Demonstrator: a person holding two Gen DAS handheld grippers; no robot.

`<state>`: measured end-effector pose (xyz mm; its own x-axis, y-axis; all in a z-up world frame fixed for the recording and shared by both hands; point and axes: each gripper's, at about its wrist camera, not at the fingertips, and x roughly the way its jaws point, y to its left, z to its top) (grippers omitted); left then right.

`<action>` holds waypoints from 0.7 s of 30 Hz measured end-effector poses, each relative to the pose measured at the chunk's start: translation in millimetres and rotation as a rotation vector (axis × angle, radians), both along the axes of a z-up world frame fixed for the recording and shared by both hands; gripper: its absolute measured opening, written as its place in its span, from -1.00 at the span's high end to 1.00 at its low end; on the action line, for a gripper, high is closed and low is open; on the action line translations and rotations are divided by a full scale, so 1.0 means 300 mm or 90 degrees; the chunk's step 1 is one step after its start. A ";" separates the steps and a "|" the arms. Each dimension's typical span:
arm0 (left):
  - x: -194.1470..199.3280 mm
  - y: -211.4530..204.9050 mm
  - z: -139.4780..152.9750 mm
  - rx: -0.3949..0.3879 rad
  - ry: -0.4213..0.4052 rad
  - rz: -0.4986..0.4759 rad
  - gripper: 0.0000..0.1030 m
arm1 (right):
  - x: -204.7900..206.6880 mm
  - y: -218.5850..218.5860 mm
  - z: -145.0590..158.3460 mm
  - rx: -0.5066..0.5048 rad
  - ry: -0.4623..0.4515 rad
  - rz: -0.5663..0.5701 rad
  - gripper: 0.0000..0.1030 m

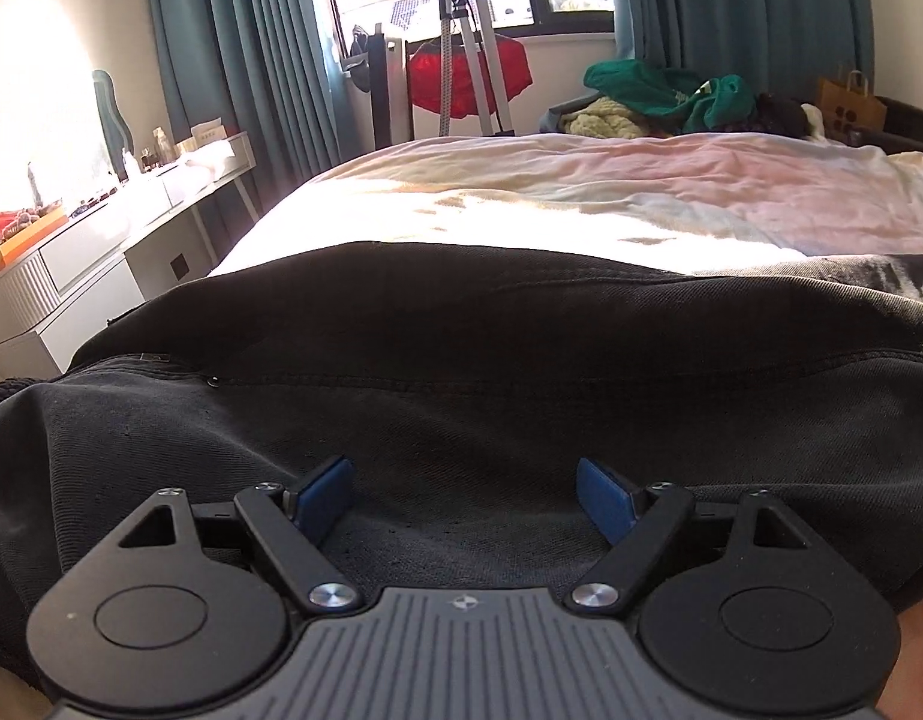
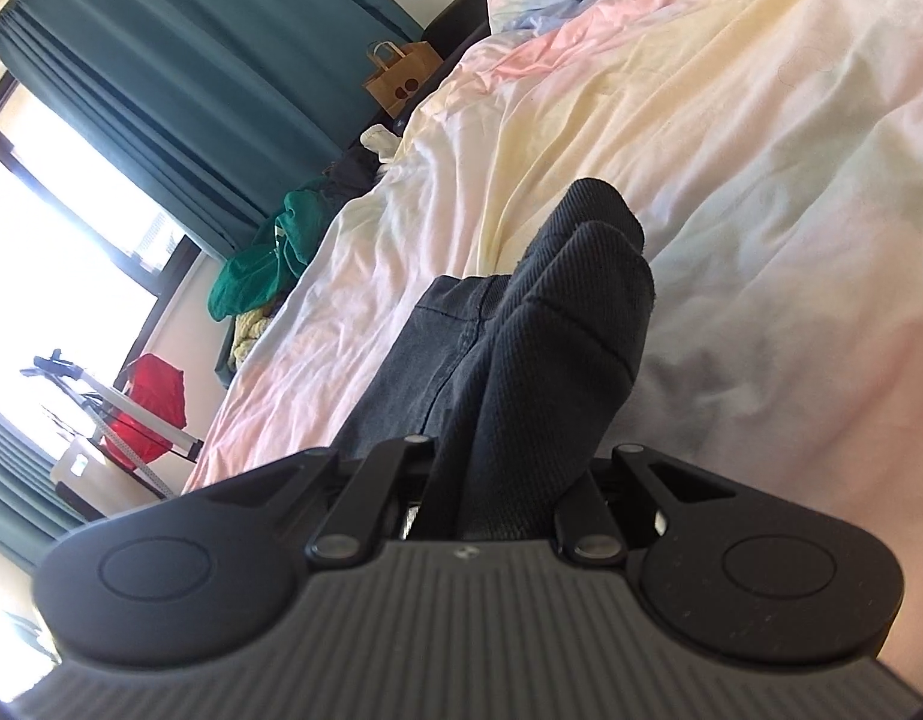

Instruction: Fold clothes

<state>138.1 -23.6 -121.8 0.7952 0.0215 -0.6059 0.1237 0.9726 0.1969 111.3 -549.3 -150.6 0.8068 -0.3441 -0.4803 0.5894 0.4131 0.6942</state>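
A dark charcoal pair of trousers (image 1: 461, 360) lies spread across the near part of the bed in the left wrist view. My left gripper (image 1: 464, 492) is open just above the cloth, its blue pads (image 1: 320, 495) apart with nothing between them. In the right wrist view my right gripper (image 2: 509, 480) is shut on a bunched, doubled-over end of the same dark trousers (image 2: 557, 330), which stick out past the fingers above the bed. The right fingertips are hidden by the cloth.
The bed has a pastel tie-dye cover (image 1: 581, 192). A heap of green and yellow clothes (image 1: 671, 96) lies at its far edge beside a brown paper bag (image 1: 851, 102). A white desk (image 1: 101, 252) stands to the left. A garment steamer stand (image 1: 467, 42) and teal curtains are by the window.
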 end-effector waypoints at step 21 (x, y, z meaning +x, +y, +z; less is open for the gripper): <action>0.011 0.017 0.005 -0.028 0.022 -0.008 -0.63 | 0.017 0.055 0.060 -0.097 0.033 0.017 0.78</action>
<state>141.6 -18.5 -120.5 0.7736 -0.0154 -0.6335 0.1421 0.9784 0.1498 116.4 -532.9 -132.5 0.7922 -0.3946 -0.4654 0.6101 0.5270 0.5916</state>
